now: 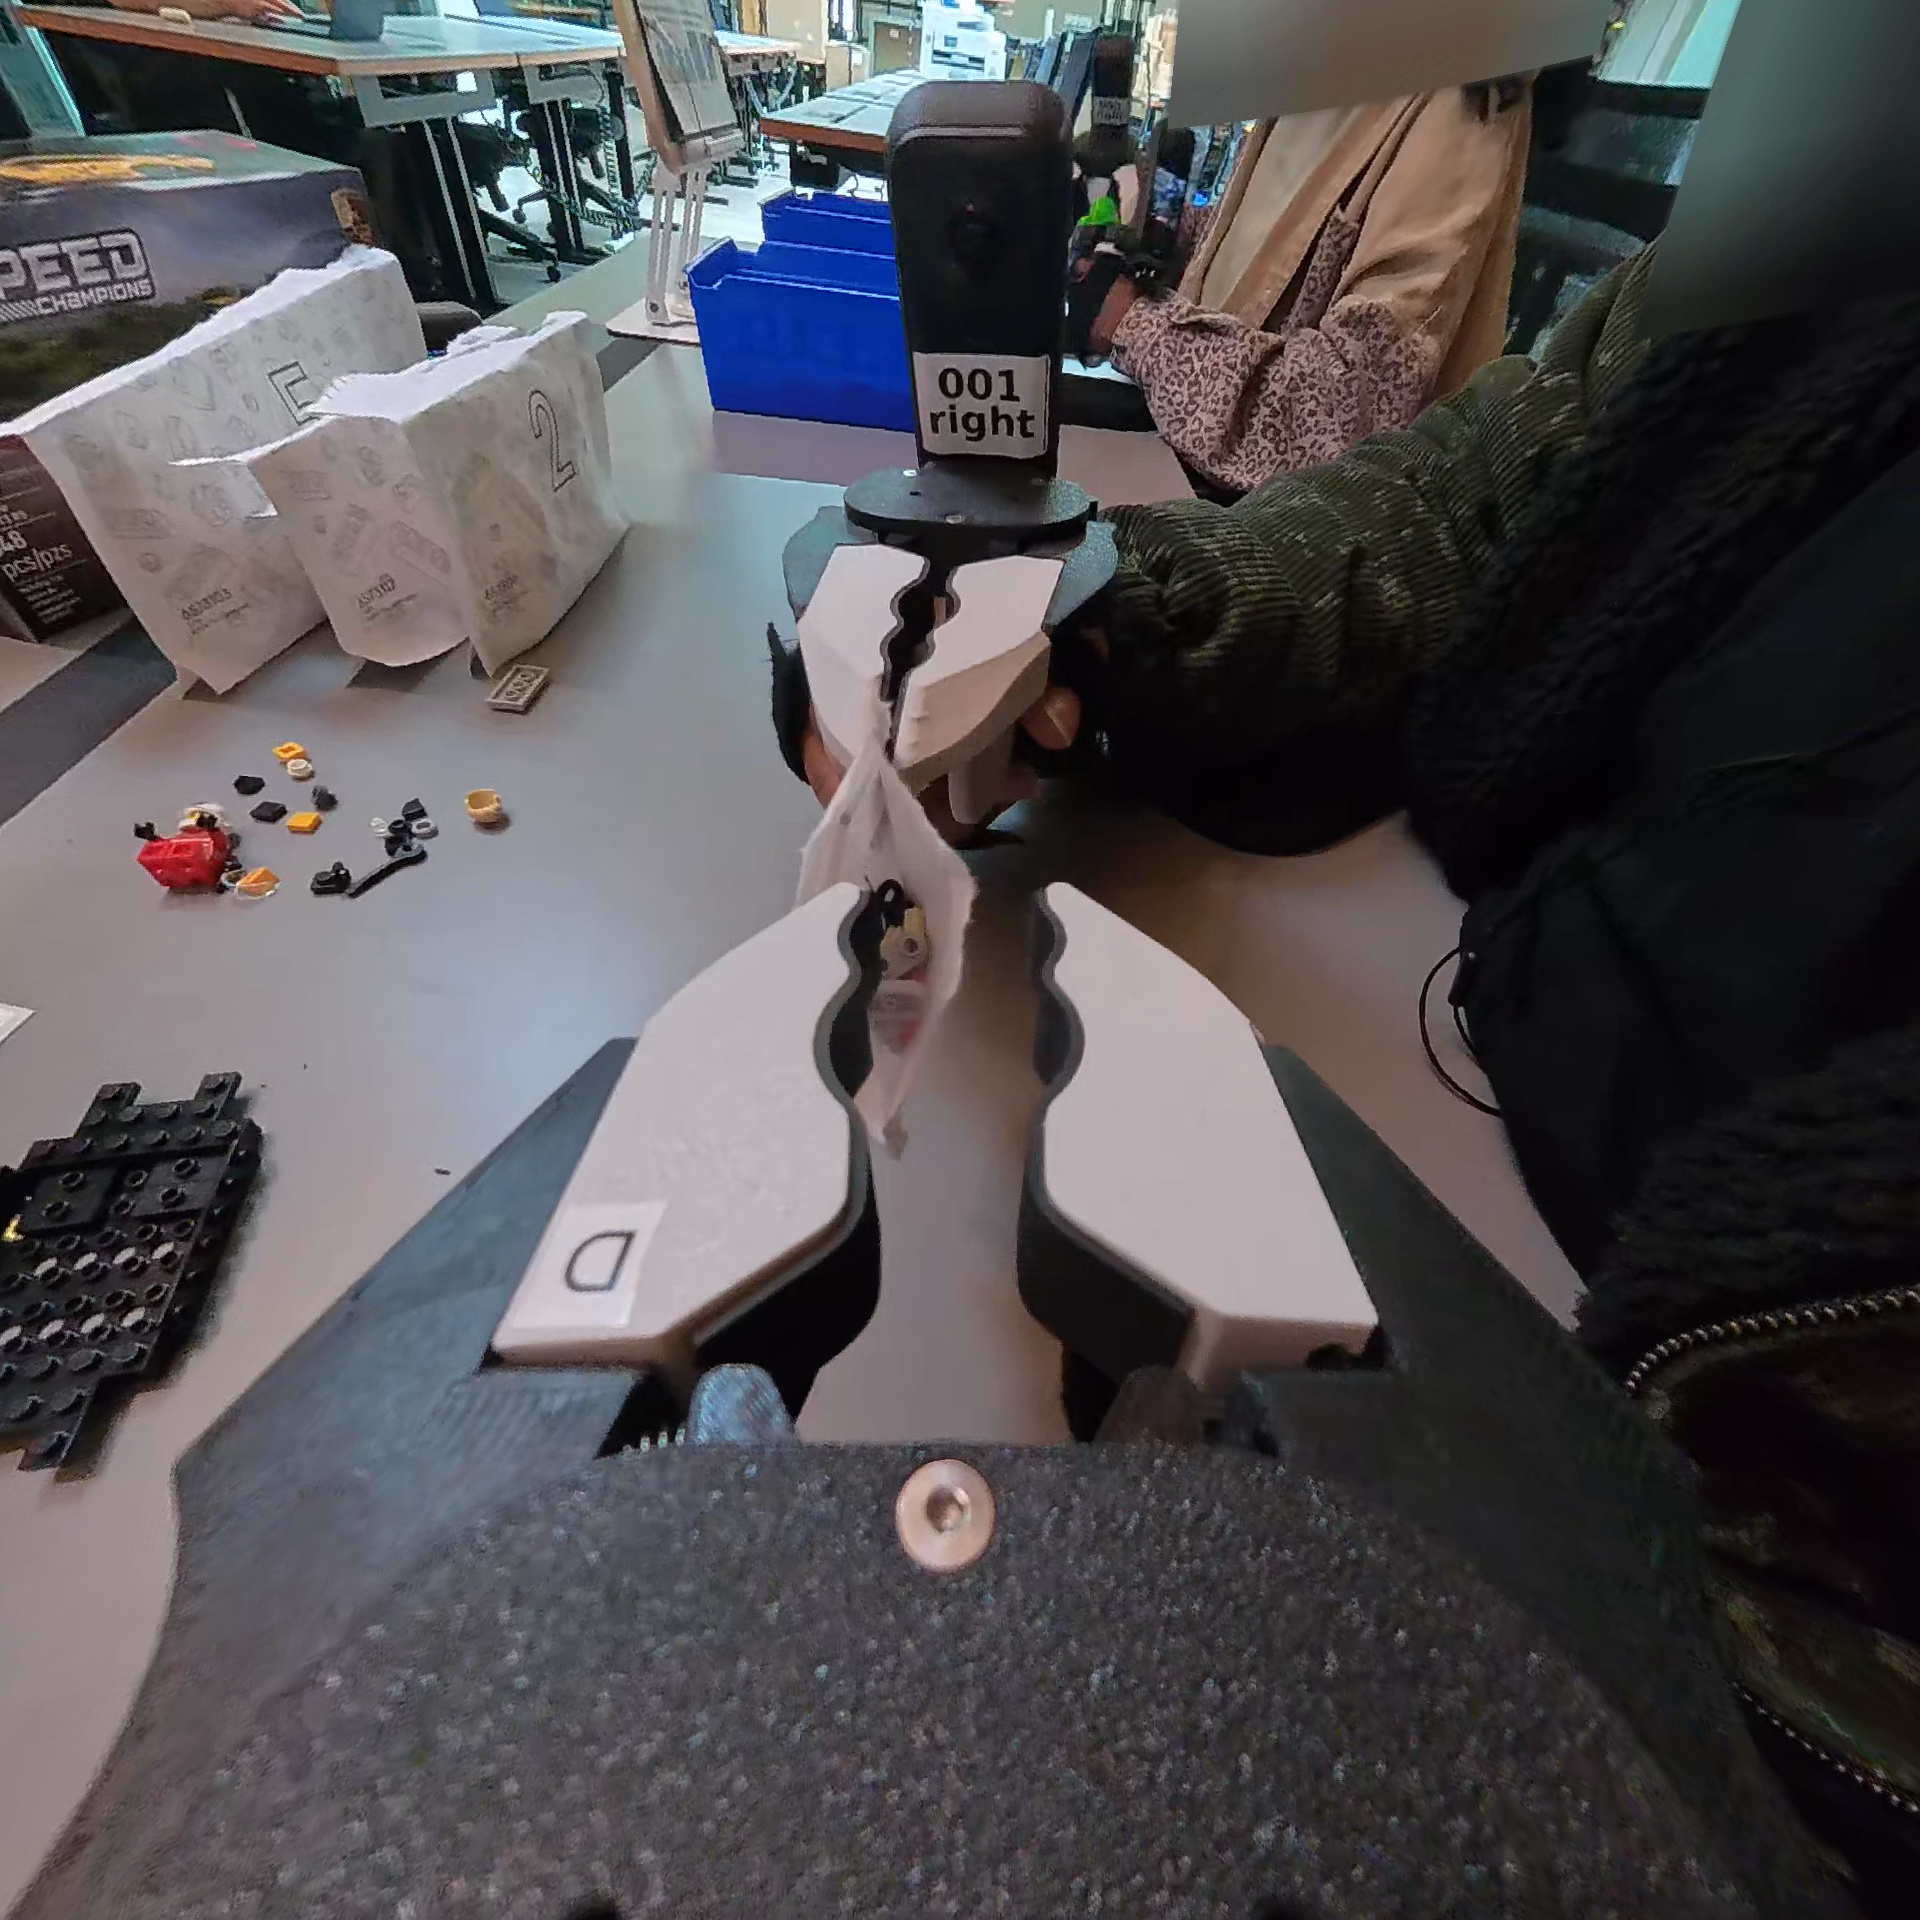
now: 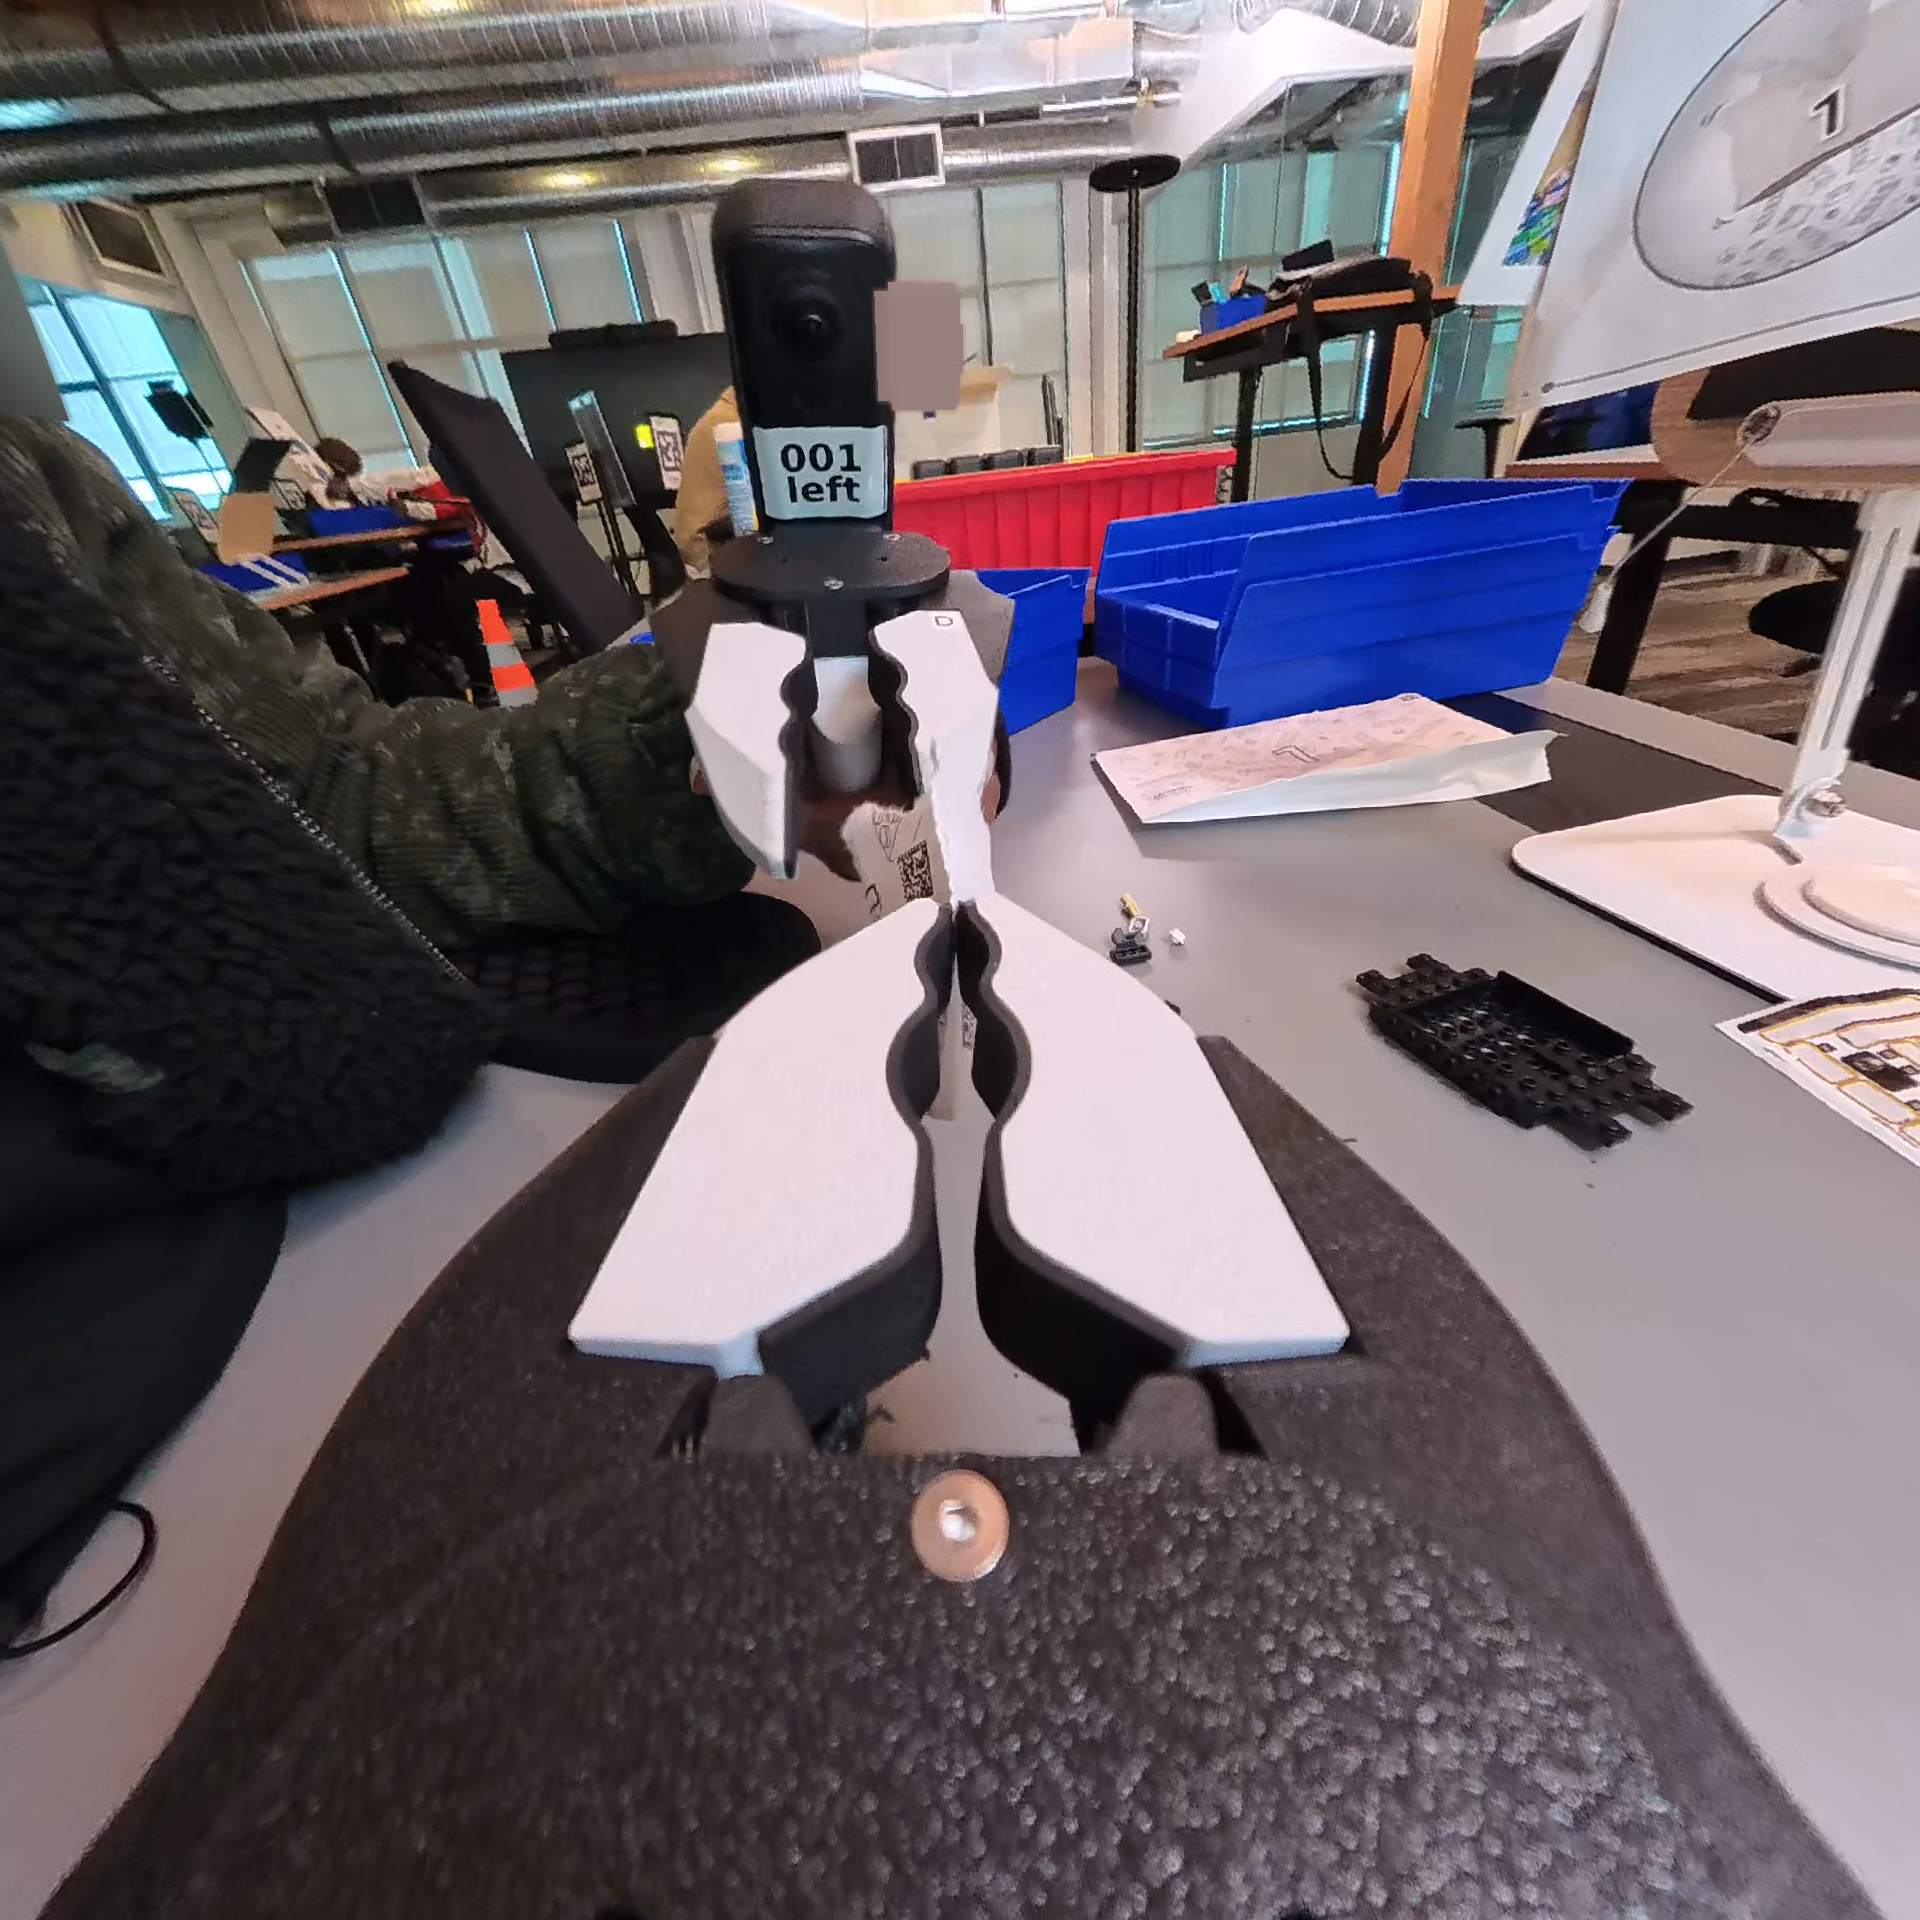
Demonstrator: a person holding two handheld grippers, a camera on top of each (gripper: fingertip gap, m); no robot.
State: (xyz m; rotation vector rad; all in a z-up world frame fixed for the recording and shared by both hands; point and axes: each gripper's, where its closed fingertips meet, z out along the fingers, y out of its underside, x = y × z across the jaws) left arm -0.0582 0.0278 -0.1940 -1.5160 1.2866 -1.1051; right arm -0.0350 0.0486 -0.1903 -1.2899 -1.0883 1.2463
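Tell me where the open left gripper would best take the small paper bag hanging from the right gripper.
Probably its free lower half, below where the right gripper pinches the top edge. The paper bag hangs thin and edge-on between the left gripper fingers, so coming head-on, opposite the right gripper, and closing across its flat sides suits it.

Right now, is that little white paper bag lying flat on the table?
No, the white paper bag hangs above the table, pinched by the right gripper with shut jaws.
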